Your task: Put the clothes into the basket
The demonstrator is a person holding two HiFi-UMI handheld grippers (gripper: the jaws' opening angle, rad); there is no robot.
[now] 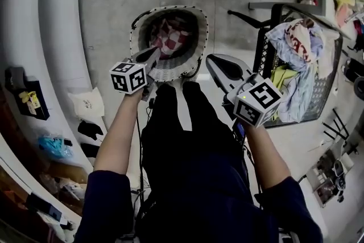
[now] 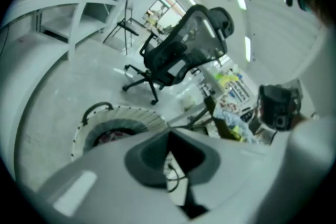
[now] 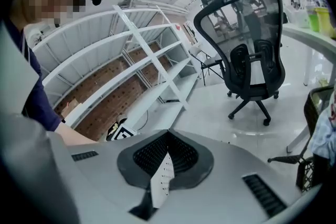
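A white woven basket [image 1: 199, 25] stands on the floor ahead of me, with a red-and-white checked cloth [image 1: 170, 37] lying inside it. My left gripper [image 1: 153, 54] hovers over the basket's near rim, shut and holding nothing. In the left gripper view the basket [image 2: 131, 113] and the cloth [image 2: 107, 137] lie below the shut left gripper [image 2: 169, 135]. My right gripper [image 1: 219, 65] hangs to the right of the basket, jaws together and nothing between them; the right gripper view shows the right gripper [image 3: 168, 134] the same way. A heap of clothes [image 1: 296, 48] fills a black wire crate [image 1: 324, 88] at right.
A black office chair [image 3: 247, 50] stands on the pale floor beyond the basket. White shelving [image 3: 131, 60] runs along the left. Bags and small items [image 1: 85, 105] lie on the floor at left. A person's sleeve [image 3: 42, 107] shows at the left of the right gripper view.
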